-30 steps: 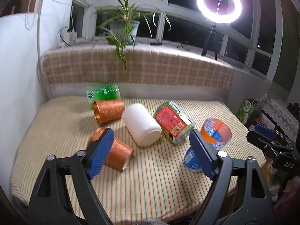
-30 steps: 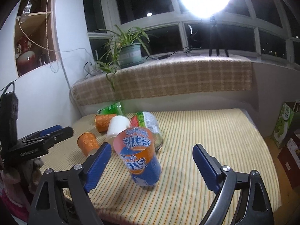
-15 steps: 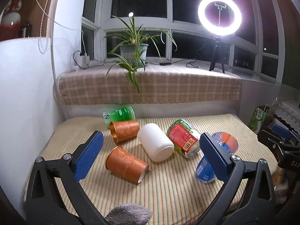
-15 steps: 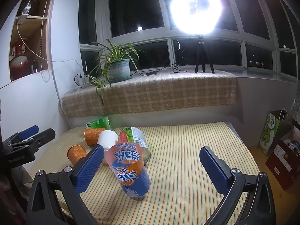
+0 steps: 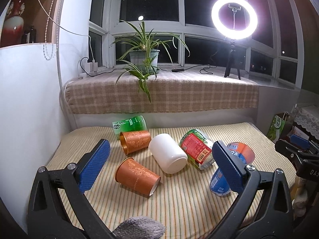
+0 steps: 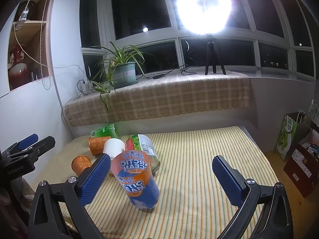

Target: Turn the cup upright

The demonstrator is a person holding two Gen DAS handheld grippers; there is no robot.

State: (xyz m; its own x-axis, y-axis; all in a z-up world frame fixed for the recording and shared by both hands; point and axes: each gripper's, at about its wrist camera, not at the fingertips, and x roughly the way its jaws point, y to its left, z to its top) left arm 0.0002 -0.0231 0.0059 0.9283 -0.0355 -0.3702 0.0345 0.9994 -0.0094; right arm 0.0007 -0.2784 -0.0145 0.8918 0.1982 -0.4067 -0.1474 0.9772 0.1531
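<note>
Several cups lie on their sides on the striped table (image 5: 189,203): two orange patterned cups (image 5: 137,176) (image 5: 135,141), a white cup (image 5: 168,155), a green cup (image 5: 129,124) and a red-green cup (image 5: 196,151). An orange-blue Arctic Ocean cup (image 6: 137,181) stands on the table with its print upside down; it also shows in the left wrist view (image 5: 233,169). My left gripper (image 5: 159,167) is open and empty above the table's near edge. My right gripper (image 6: 161,179) is open and empty, its left finger beside the Arctic Ocean cup, apart from it.
A checked window ledge (image 5: 159,93) behind the table holds a potted plant (image 5: 143,57) and a ring light on a tripod (image 5: 234,29). A white wall (image 5: 30,99) bounds the left side. Bags and boxes (image 6: 295,139) stand on the floor at right.
Both grippers have drawn back and tilted up from the table. The cups have not moved.
</note>
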